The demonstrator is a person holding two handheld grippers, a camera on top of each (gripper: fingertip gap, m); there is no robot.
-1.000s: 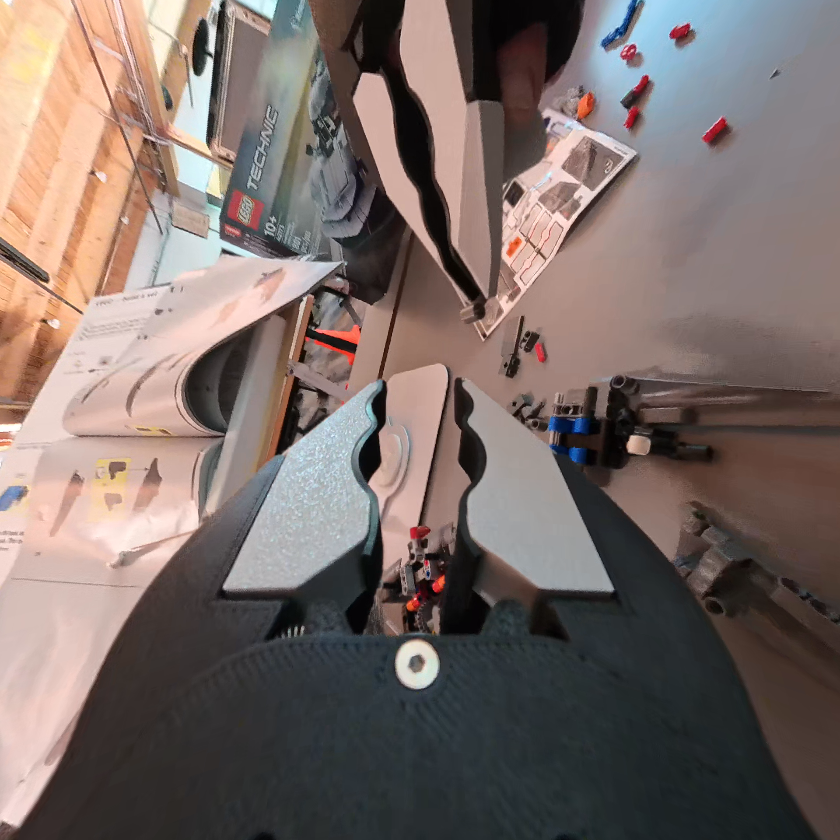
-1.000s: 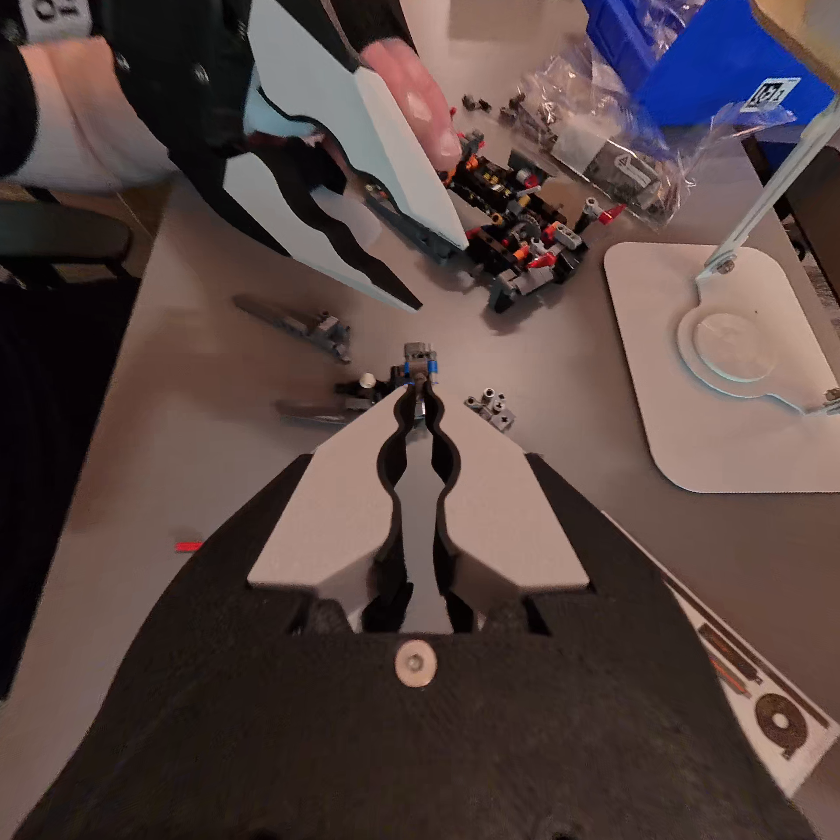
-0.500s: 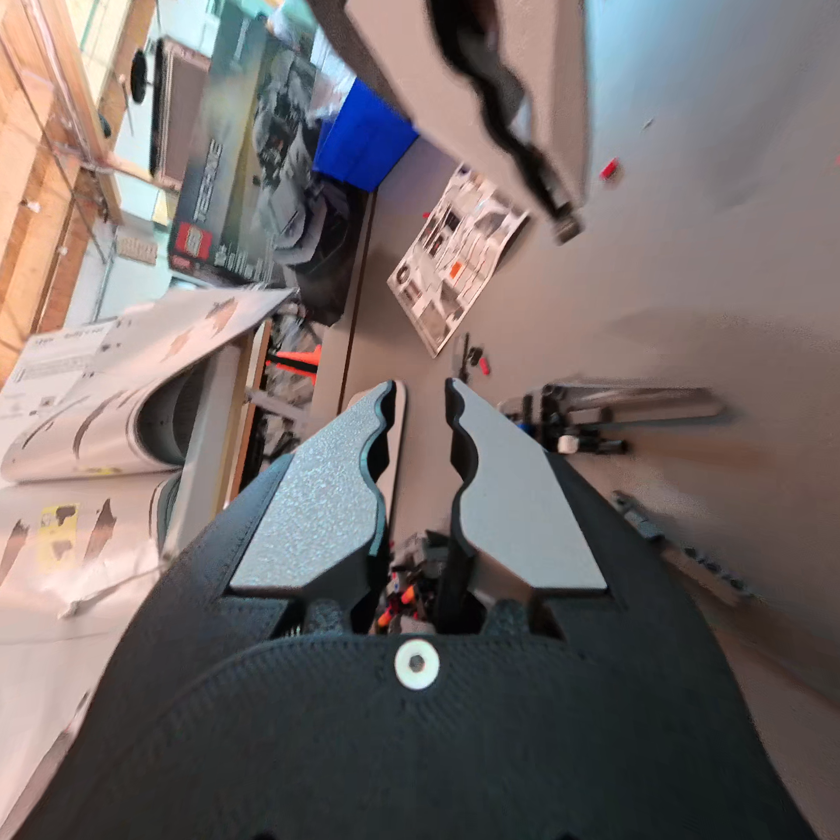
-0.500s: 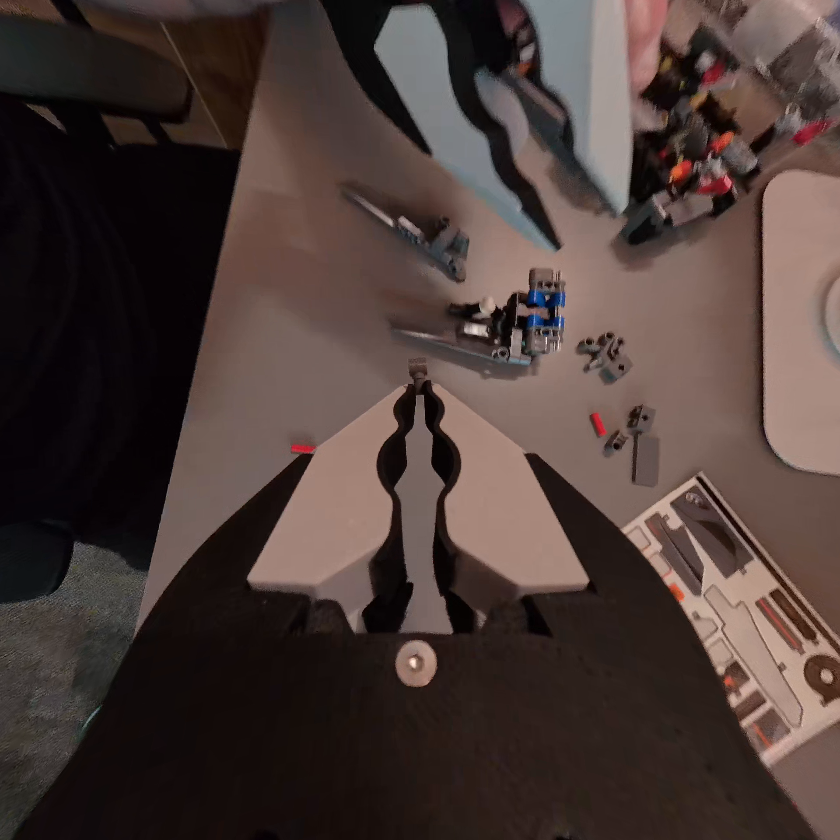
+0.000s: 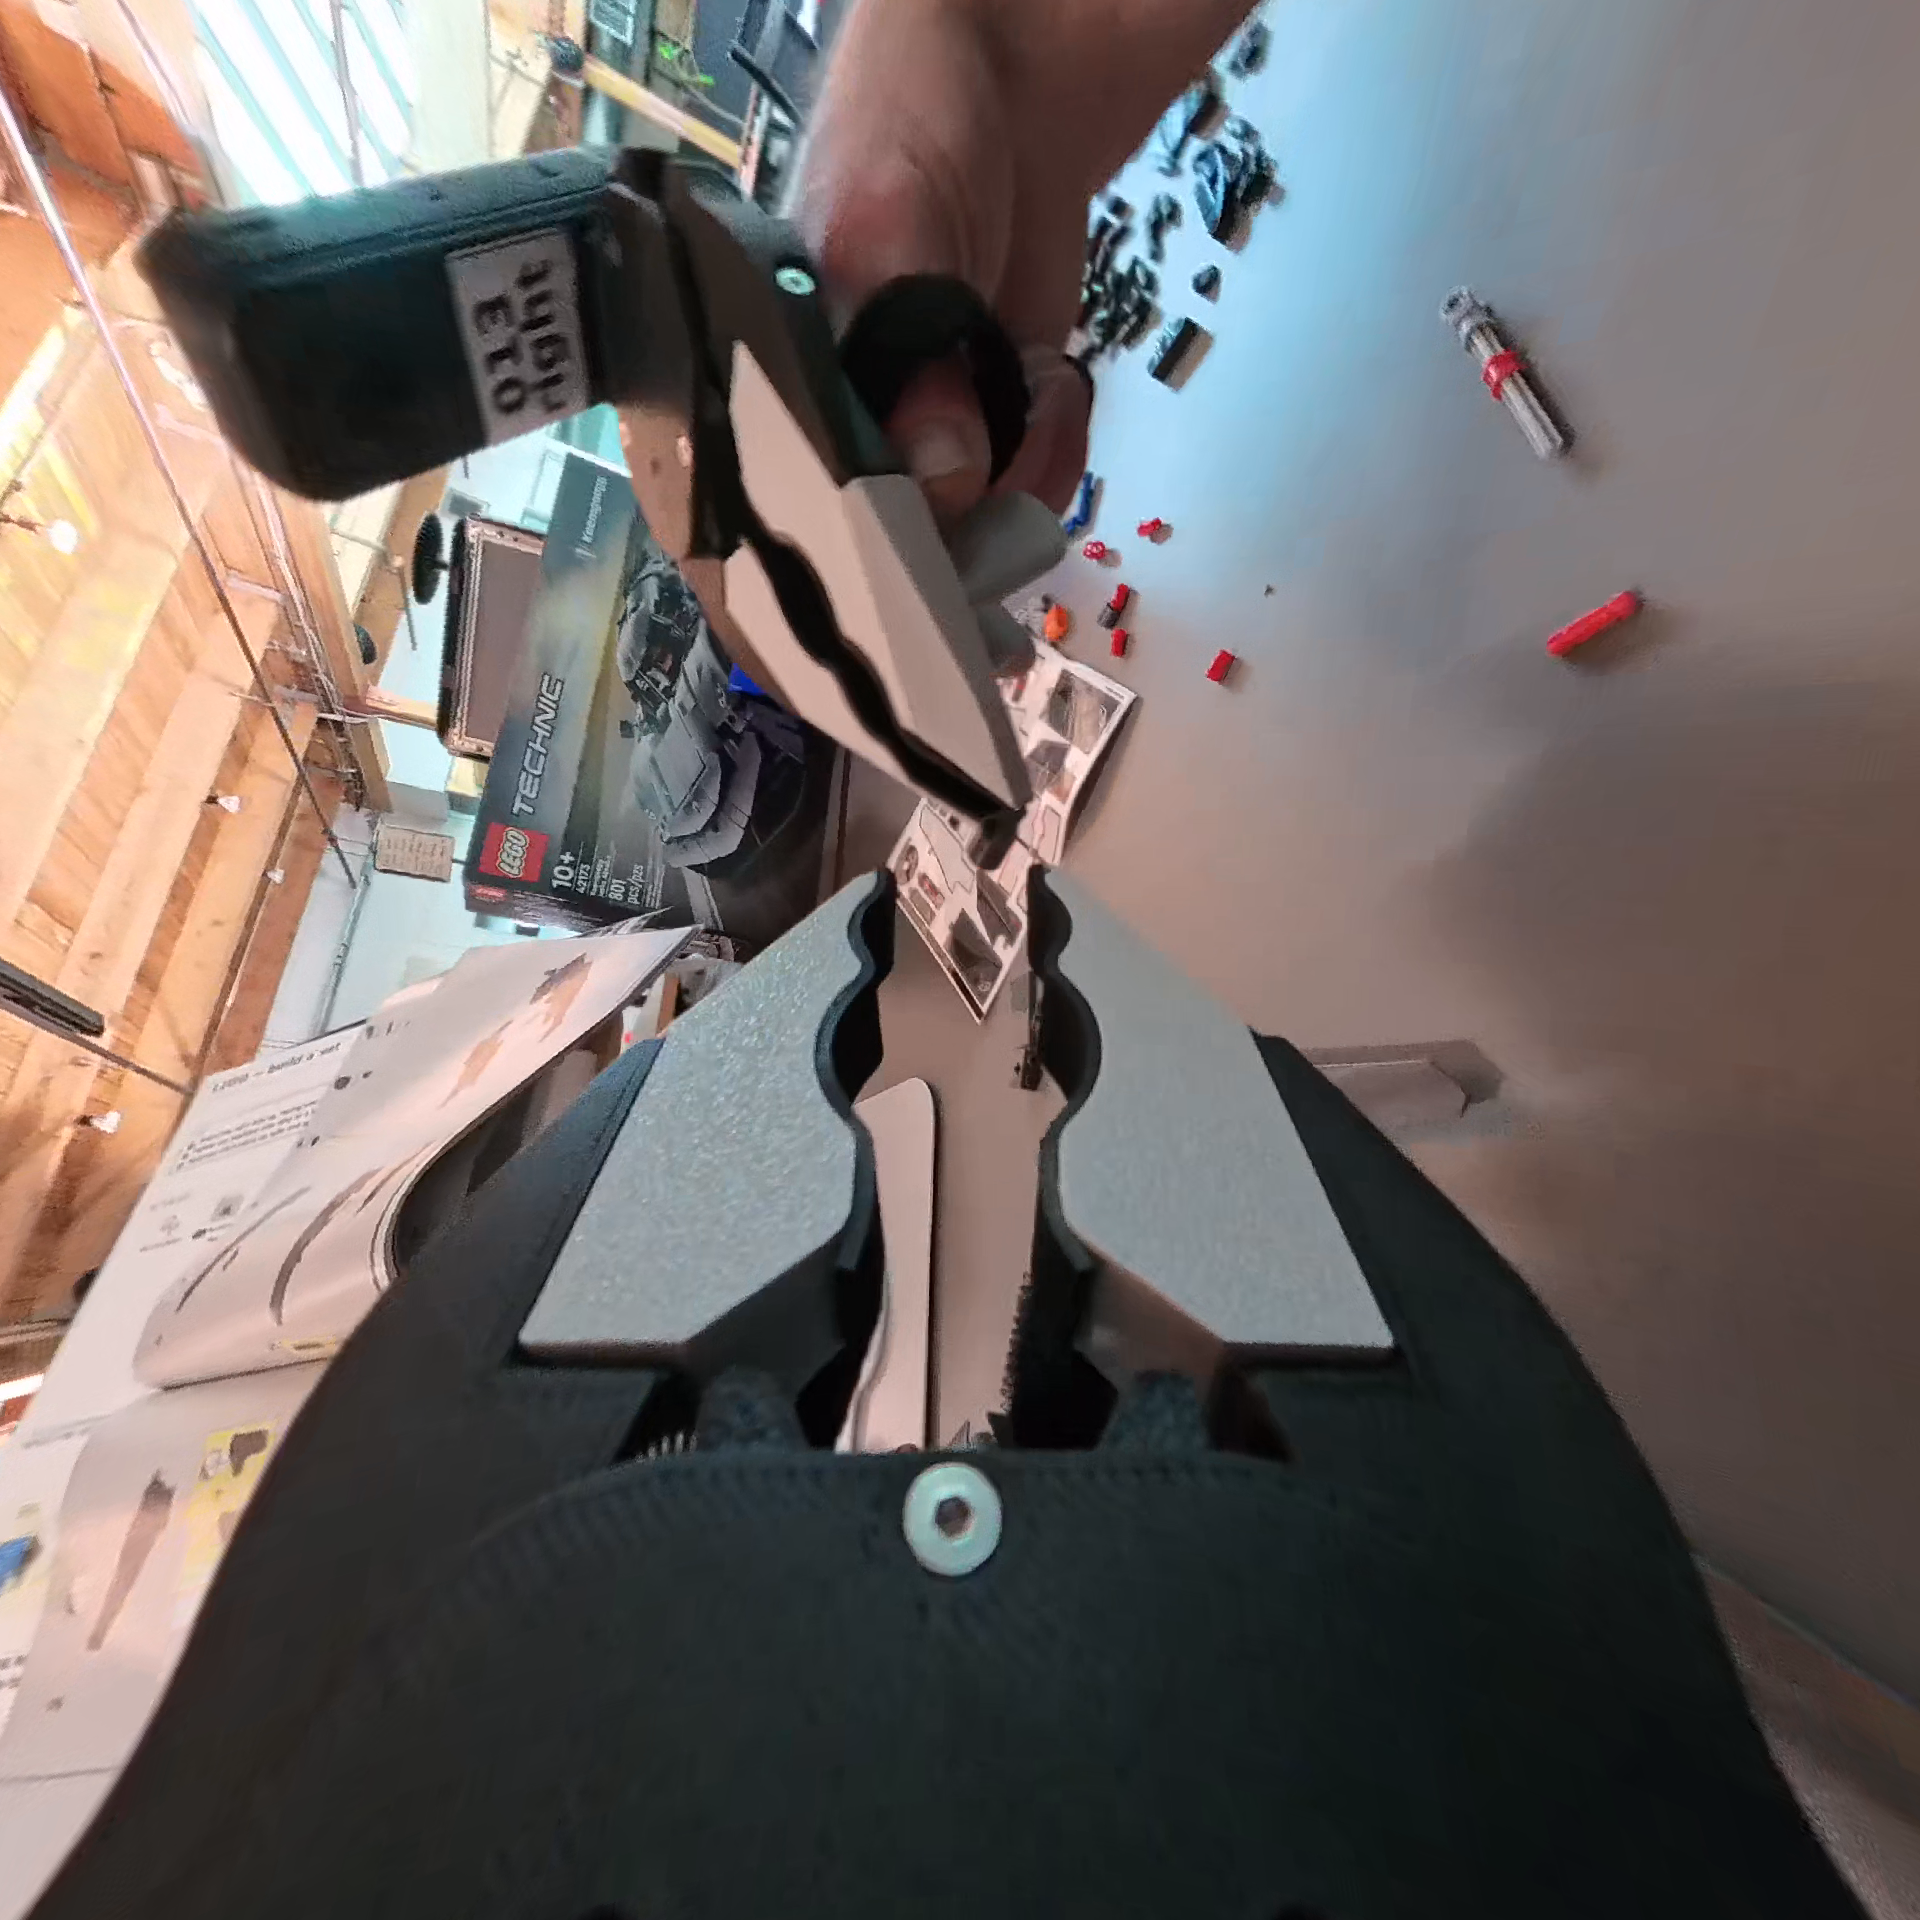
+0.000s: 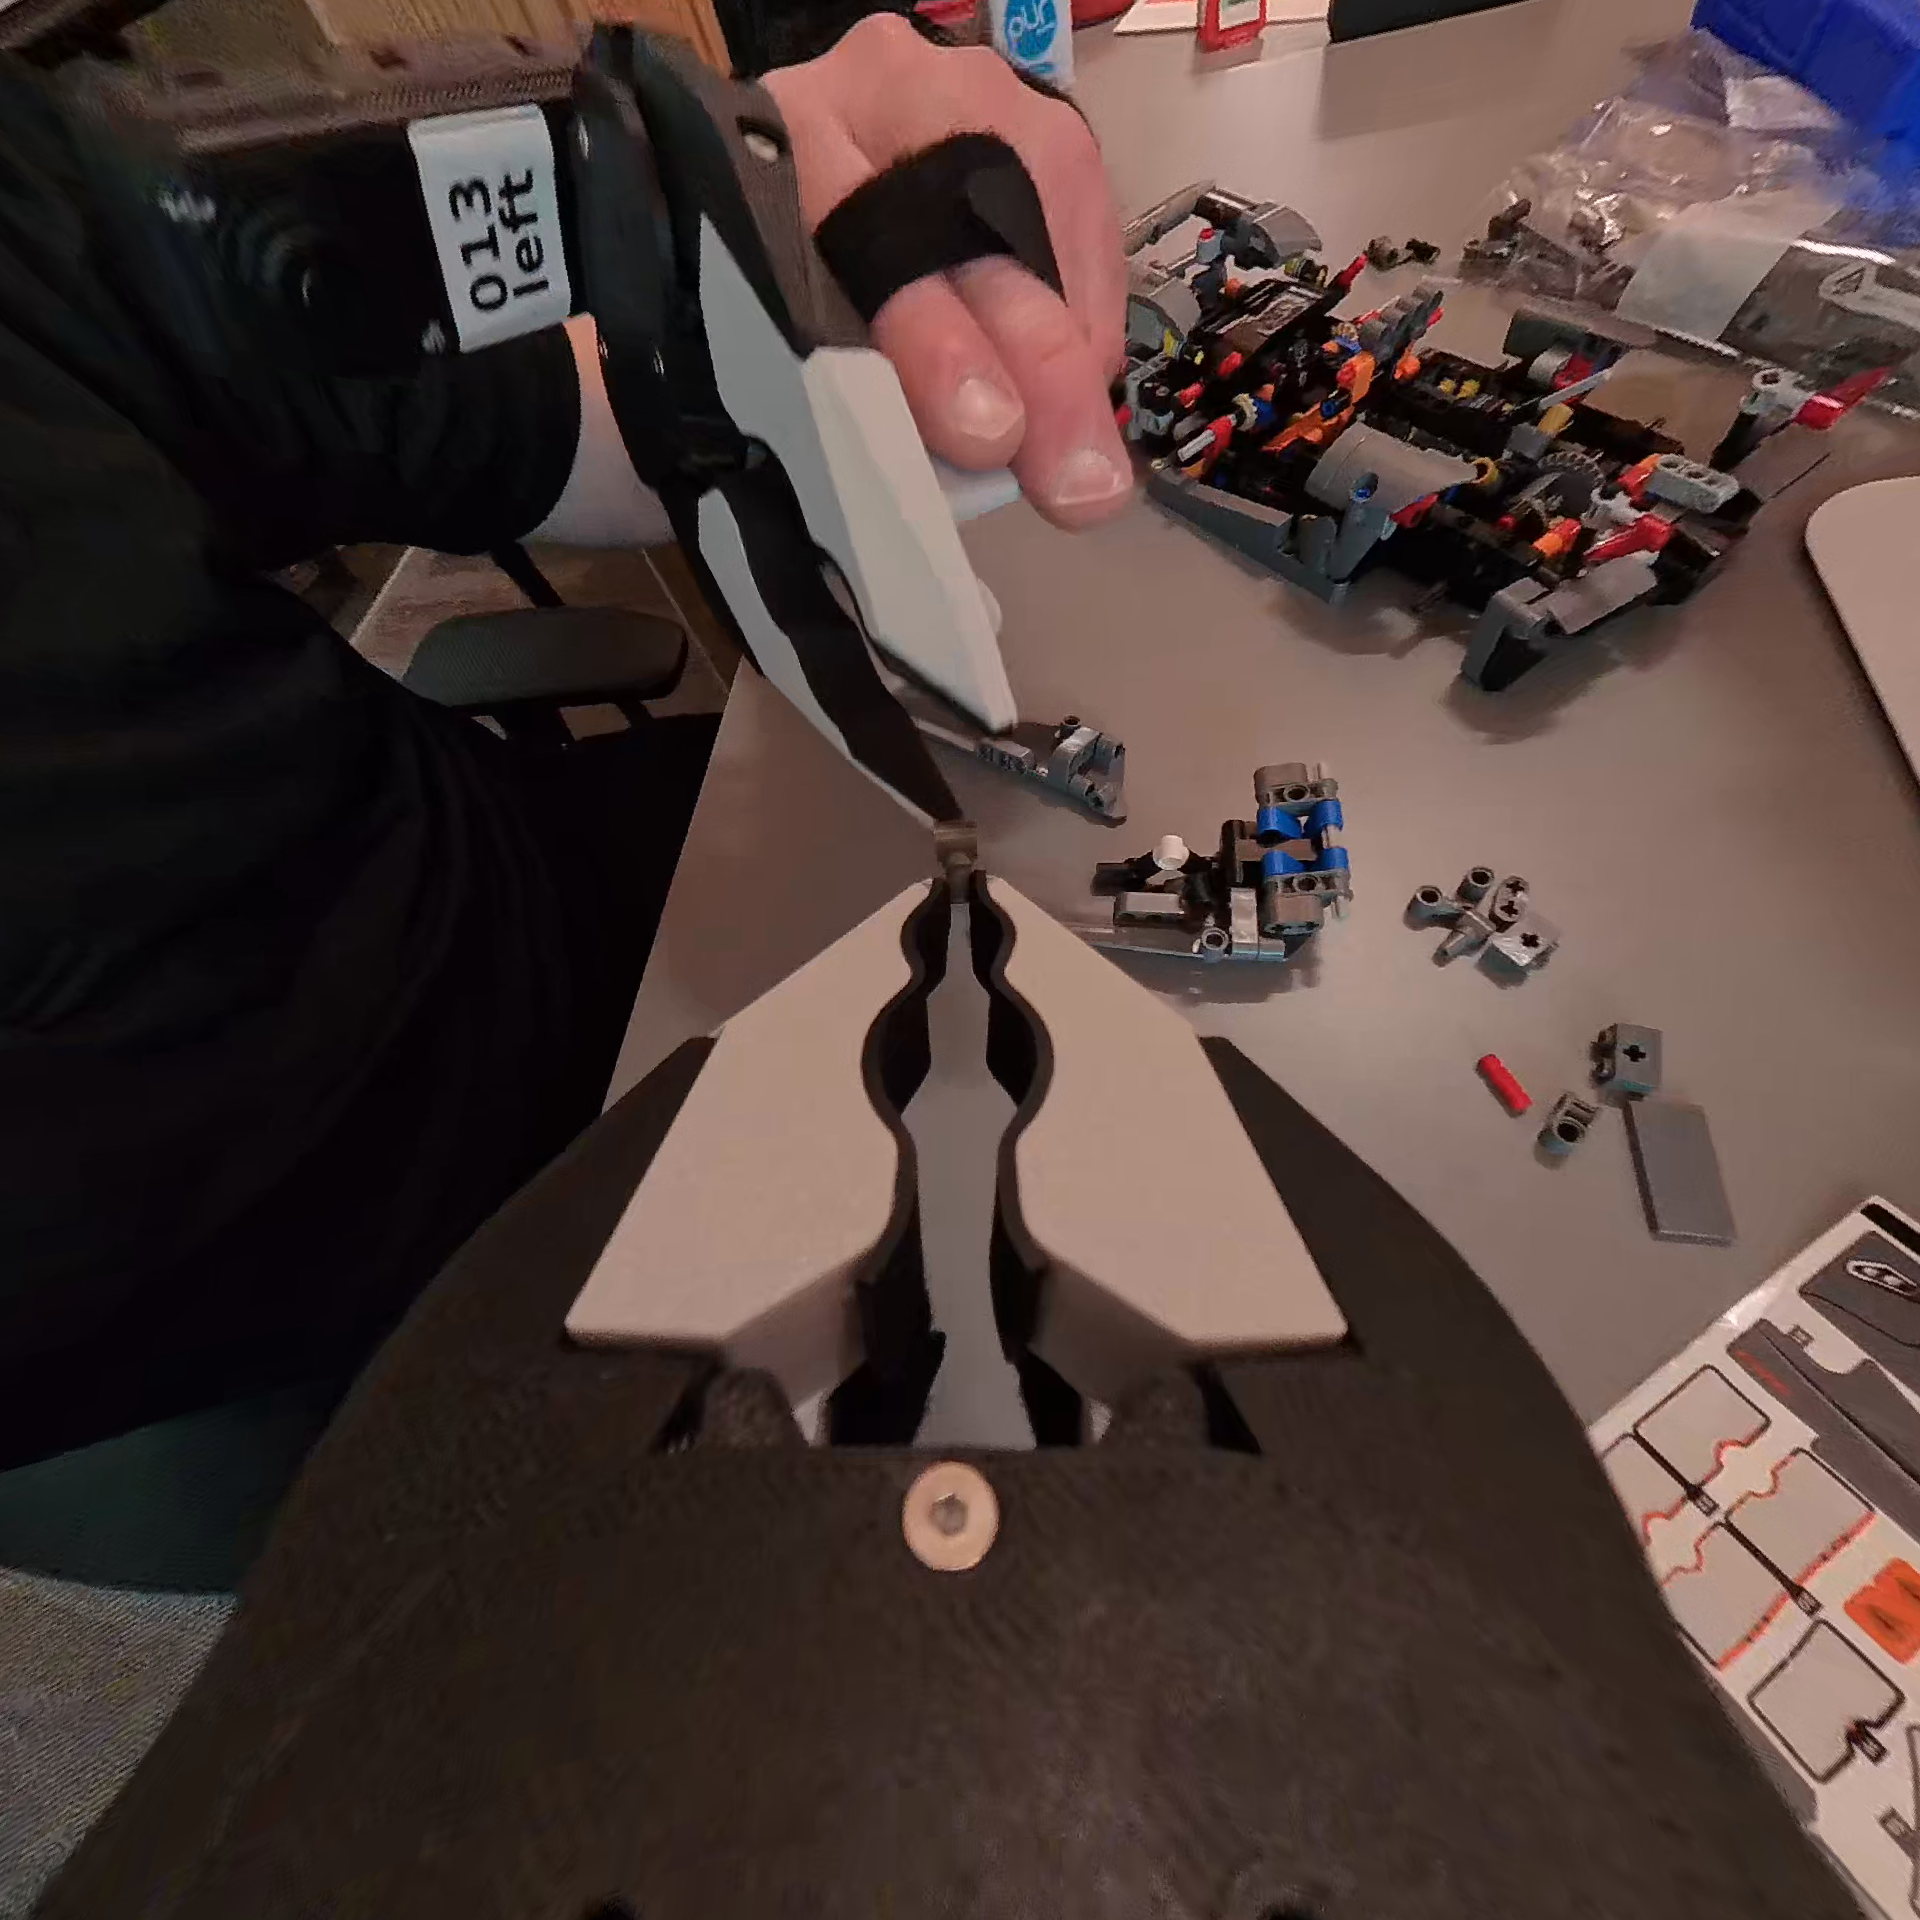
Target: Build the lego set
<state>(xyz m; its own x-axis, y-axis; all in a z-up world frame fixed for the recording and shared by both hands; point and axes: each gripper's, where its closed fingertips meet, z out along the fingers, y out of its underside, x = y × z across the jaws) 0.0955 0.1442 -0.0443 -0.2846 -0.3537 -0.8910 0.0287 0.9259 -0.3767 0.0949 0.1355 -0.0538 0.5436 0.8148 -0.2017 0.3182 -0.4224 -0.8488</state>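
My right gripper (image 6: 952, 885) is shut on a small grey Lego piece (image 6: 954, 840) and holds it above the table's near edge. My left gripper (image 6: 971, 769) comes in from the upper left, open, with its tips right at that piece. In the left wrist view my left gripper (image 5: 961, 894) is open and empty. The right gripper (image 5: 1003, 816) reaches down from above with the grey piece (image 5: 987, 844) just beyond my left fingertips. A partly built car model (image 6: 1403, 447) lies at the far right. A small sub-assembly with blue parts (image 6: 1257, 873) lies on the table.
A grey beam part (image 6: 1065, 764), small grey connectors (image 6: 1486, 914), a red pin (image 6: 1503, 1083) and a grey tile (image 6: 1678, 1184) lie loose. A sticker sheet (image 6: 1787, 1507) is near right, a parts bag (image 6: 1714, 239) far right. The set box (image 5: 592, 769) and open booklet (image 5: 364, 1143) are left. My two grippers' fingertips are within a few centimetres of each other. The red pin (image 6: 1503, 1083) is about 15 cm from both grippers' fingertips.
My right gripper has lifted the small grey piece off the table, away from the blue sub-assembly. My left gripper has swung from the car model to meet it tip to tip.
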